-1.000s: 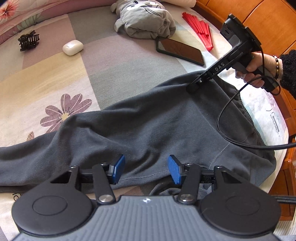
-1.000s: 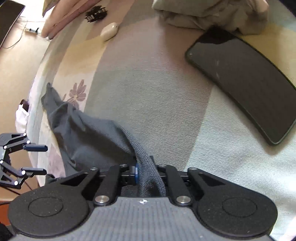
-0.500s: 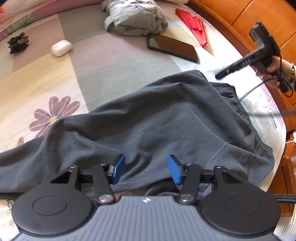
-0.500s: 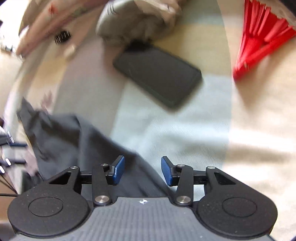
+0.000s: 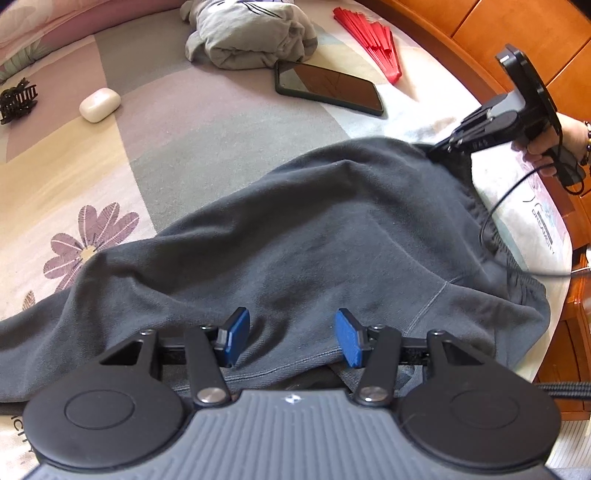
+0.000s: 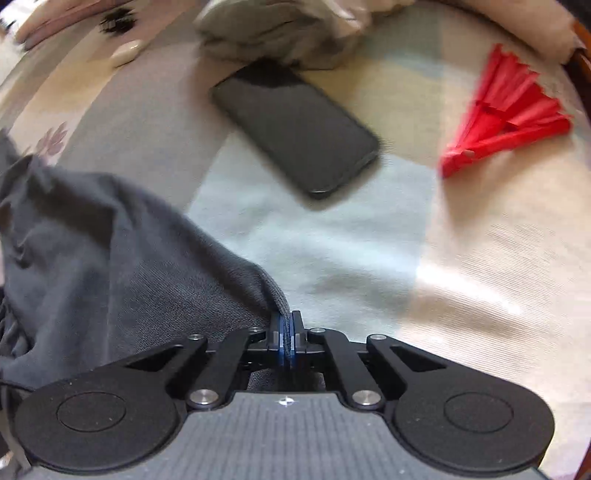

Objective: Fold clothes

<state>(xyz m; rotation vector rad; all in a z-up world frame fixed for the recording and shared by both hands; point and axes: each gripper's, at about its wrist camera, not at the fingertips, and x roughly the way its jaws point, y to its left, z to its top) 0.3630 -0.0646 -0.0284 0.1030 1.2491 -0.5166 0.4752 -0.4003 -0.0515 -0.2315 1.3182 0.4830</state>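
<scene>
Dark grey trousers (image 5: 314,236) lie spread across the patterned bed sheet (image 5: 207,125). Right gripper (image 6: 286,338) is clamped on the waistband edge near the black phone (image 6: 295,125). Left gripper (image 5: 291,336) hovers over the cloth, jaws apart, holding nothing.

"dreamcity" on white bedding (image 5: 532,218)

- A black phone (image 5: 328,88) lies face up on the bed (image 5: 207,122), near the far edge.
- A rolled grey garment (image 5: 251,33) lies just beyond it.
- A red folding fan (image 5: 369,40) is spread beside the wooden headboard (image 5: 498,29).
- A white earbud case (image 5: 99,105) and a black hair claw (image 5: 18,99) lie toward the bed's left side.
</scene>
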